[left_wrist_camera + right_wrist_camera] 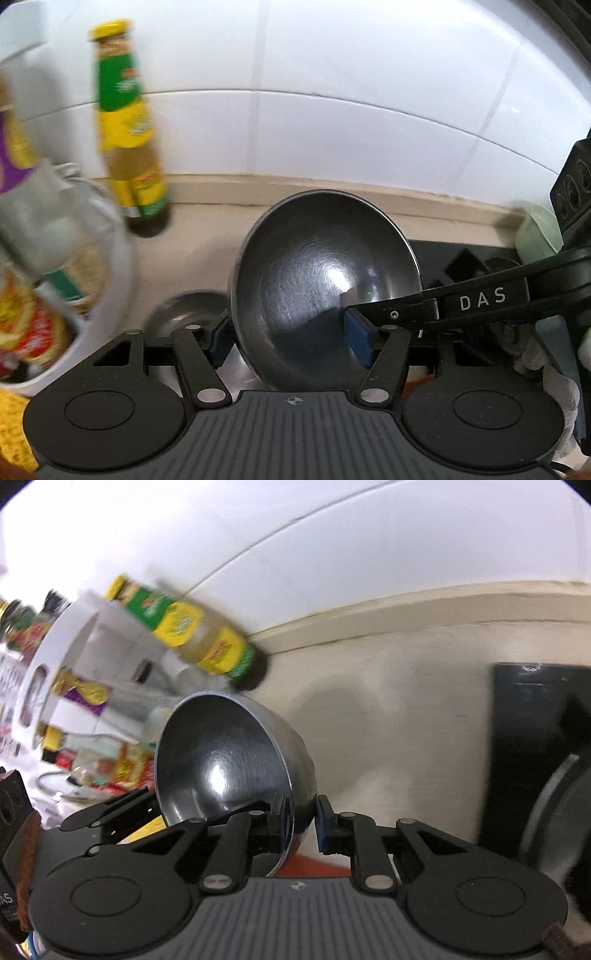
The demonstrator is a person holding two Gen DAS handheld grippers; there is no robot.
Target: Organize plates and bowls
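The round steel bowl (225, 760) is lifted above the beige counter (388, 720), tilted on edge, its brushed shiny hollow facing left. The right gripper (301, 830) pinches its rim. The left gripper (291, 339) stands wider around it; whether its pads touch, I cannot tell.

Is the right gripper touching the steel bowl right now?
Touching. The right wrist view shows the right gripper shut on the steel bowl, one pad inside the rim and one outside, no gap.
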